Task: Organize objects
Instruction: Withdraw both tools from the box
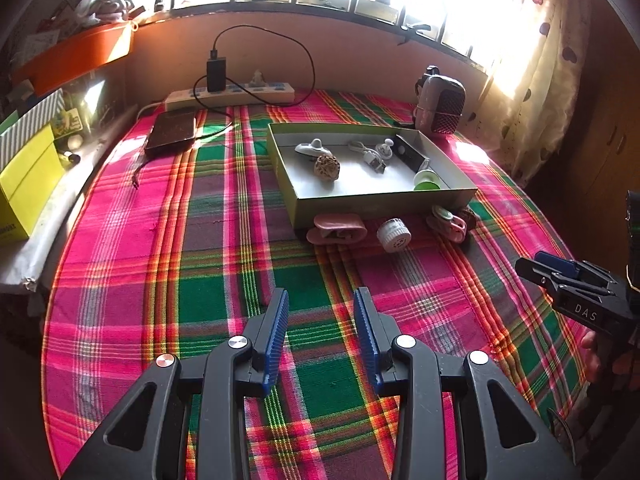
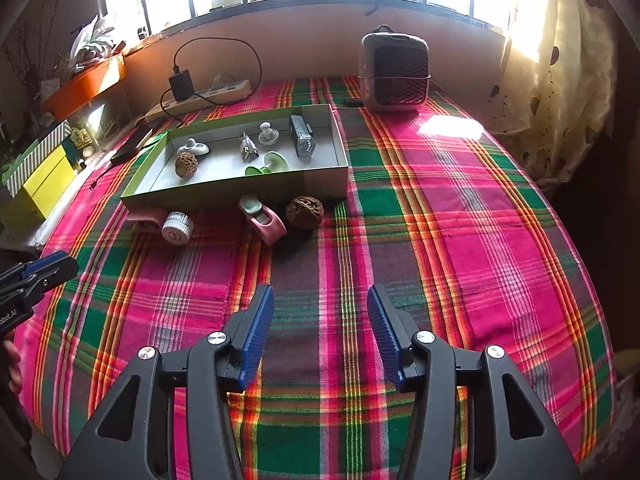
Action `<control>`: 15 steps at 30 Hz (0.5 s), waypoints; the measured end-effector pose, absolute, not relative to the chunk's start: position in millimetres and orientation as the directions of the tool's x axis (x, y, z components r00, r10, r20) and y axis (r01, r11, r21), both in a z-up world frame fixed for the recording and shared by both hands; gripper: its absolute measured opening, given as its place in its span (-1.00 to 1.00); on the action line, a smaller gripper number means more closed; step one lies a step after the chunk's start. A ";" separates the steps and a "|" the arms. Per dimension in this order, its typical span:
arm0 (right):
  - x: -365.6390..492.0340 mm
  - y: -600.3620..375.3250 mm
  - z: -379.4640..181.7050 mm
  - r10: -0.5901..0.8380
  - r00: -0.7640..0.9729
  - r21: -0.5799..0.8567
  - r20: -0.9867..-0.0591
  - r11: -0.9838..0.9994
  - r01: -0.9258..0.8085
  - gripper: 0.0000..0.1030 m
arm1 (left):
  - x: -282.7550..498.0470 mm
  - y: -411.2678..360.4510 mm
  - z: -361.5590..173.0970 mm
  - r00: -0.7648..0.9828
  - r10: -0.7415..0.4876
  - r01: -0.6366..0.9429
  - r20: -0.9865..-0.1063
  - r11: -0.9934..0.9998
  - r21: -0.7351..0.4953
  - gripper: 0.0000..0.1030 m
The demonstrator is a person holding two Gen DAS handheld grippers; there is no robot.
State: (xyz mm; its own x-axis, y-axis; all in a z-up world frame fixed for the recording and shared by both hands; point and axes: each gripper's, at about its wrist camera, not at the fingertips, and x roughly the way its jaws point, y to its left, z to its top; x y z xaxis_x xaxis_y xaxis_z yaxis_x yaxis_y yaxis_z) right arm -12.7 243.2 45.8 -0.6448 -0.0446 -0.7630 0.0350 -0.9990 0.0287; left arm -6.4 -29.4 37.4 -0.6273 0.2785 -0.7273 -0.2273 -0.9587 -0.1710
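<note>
We see both grippers held above a pink, green and orange plaid cloth (image 2: 460, 208), each with its blue ribbed jaws apart and nothing between them: the left gripper (image 1: 321, 320) and the right gripper (image 2: 320, 316).

A shallow rectangular cardboard box with green outer walls (image 2: 236, 194) lies well ahead of both. Inside it lie a brown wrinkled walnut (image 2: 186, 164), a white round-knobbed piece (image 2: 193, 146), a white plug with cable (image 2: 249, 147), a green spool (image 2: 267, 166) and a dark rectangular device (image 2: 303, 142).

Just outside the box's near wall, on the cloth, sit a pink folded case (image 1: 337, 229), a white round ribbed cap (image 2: 177, 228), a pink and white clip-like piece (image 2: 264, 220) and a second brown walnut (image 2: 305, 211).

Between the grippers and these things the cloth is bare, and its whole right half lies open up to the curtain (image 2: 560, 92).

Only the left view shows the dark flat power bank (image 1: 171, 132) in full beside the box; only the right view shows the second walnut plainly. The grey mesh-fronted fan (image 2: 394, 74) stands at the far edge, and the white power strip (image 1: 232, 94) lies against the wall.
</note>
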 end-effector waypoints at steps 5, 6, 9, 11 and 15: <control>-25.4 250.3 43.6 -0.036 -0.643 0.023 -0.765 -0.999 0.028 -0.03 | -14.7 -23.5 30.7 -0.620 0.270 -0.212 -0.737 -0.962 -0.174 -0.38; -30.8 251.2 41.4 -0.033 -0.638 0.018 -0.769 -0.999 0.030 -0.03 | -17.0 -22.5 30.1 -0.620 0.270 -0.208 -0.737 -0.962 -0.177 -0.38; -47.0 255.8 34.7 -0.055 -0.622 0.040 -0.781 -0.998 0.038 -0.03 | -27.5 -17.5 27.5 -0.615 0.263 -0.199 -0.744 -0.964 -0.176 -0.38; -55.7 259.4 31.5 -0.073 -0.622 0.060 -0.780 -0.997 0.042 -0.03 | -35.3 -12.3 25.5 -0.612 0.247 -0.192 -0.751 -0.968 -0.162 -0.38; -70.2 264.9 27.9 -0.087 -0.616 0.065 -0.783 -0.996 0.058 -0.03 | -49.9 -5.6 23.5 -0.612 0.245 -0.194 -0.752 -0.968 -0.158 -0.38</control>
